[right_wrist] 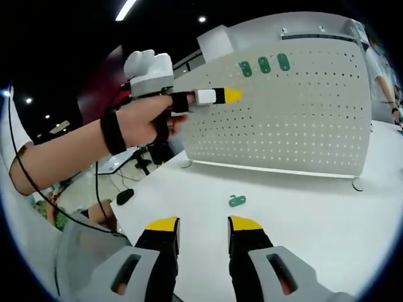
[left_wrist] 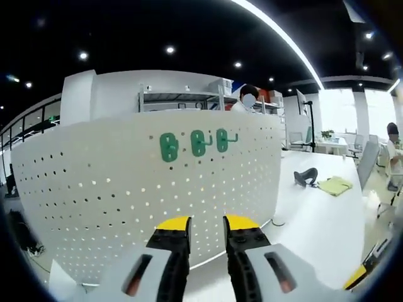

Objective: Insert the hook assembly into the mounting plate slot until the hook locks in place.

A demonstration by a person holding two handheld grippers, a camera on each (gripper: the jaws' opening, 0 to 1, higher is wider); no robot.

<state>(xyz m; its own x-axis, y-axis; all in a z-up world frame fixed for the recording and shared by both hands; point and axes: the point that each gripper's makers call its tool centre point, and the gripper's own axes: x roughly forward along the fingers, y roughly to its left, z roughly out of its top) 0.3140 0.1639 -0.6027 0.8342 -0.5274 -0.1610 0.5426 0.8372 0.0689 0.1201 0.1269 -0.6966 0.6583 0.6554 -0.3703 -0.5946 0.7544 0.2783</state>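
A white pegboard mounting plate [left_wrist: 113,189] stands upright on the white table, with three green hooks [left_wrist: 198,143] hung in a row near its top. My left gripper [left_wrist: 206,228] faces the board, open, with nothing between its yellow-tipped jaws. In the right gripper view the pegboard [right_wrist: 296,119] stands at the back with the same green hooks [right_wrist: 264,64] on it. A loose green hook assembly [right_wrist: 237,201] lies on the table in front of it. My right gripper [right_wrist: 203,228] is open above the table, short of that hook. A hand holds the left gripper [right_wrist: 214,95] up high near the board's left edge.
On the table right of the board lie a black object [left_wrist: 306,177] and a yellow cloth [left_wrist: 335,185]. A cable [left_wrist: 275,222] runs by the board's foot. People sit behind the board and at far right [left_wrist: 393,151]. Shelving [left_wrist: 182,100] stands behind.
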